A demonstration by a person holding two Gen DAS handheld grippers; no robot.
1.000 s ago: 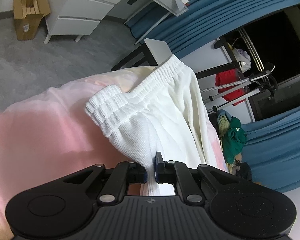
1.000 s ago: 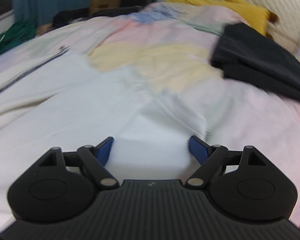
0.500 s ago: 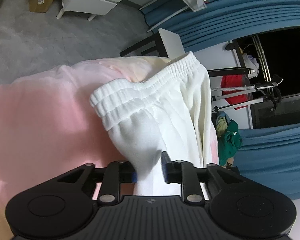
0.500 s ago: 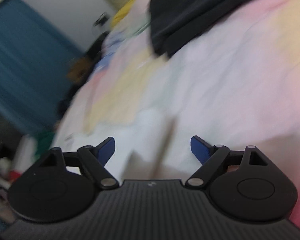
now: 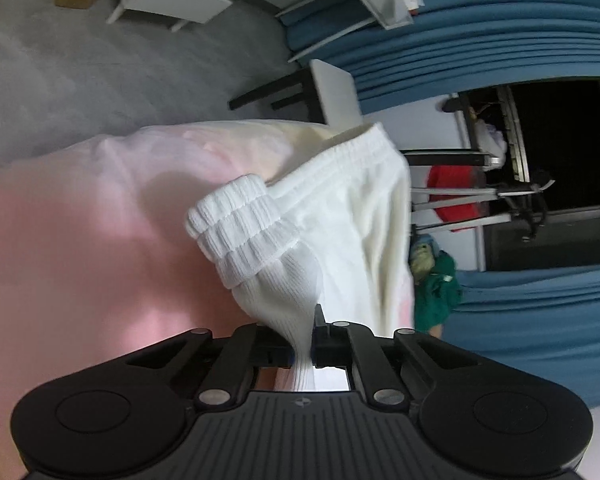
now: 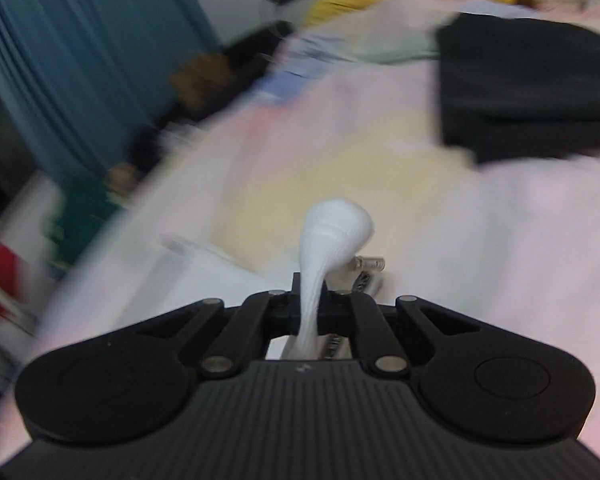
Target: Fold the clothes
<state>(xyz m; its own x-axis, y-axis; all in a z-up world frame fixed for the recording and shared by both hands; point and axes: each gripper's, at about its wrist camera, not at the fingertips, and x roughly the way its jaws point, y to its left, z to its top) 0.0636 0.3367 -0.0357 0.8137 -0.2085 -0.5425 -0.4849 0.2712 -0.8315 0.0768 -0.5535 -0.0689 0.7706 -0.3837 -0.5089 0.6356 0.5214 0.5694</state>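
The left gripper (image 5: 302, 344) is clamped on a bunched fold of a white ribbed-knit garment with thick ribbed cuffs and hem (image 5: 300, 248); the cloth funnels tightly between its closed fingers. Just ahead of them a stacked ribbed cuff stands up, and beyond that the elastic hem runs away to the right. The garment lies draped over a bed covered in a soft pink and pale yellow sheet (image 5: 80, 248), which spreads to the left of this gripper.

The right gripper (image 6: 310, 304) is likewise pinched shut on a narrow twist of the same white knit, a rounded bulge of it ballooning just above the fingers. A small metal zip pull (image 6: 366, 266) shows just to the right of that twist. Farther ahead and to the right lies a folded black garment (image 6: 528, 92), well apart; this view is motion-blurred.

The knit looks light, soft and stretchy, so it should sag and bunch rather than hold a crease. Grips near the ribbed hem and cuffs, where the fabric is thicker, seem the safest holds, and keeping both ends taut should help the fold land flat.
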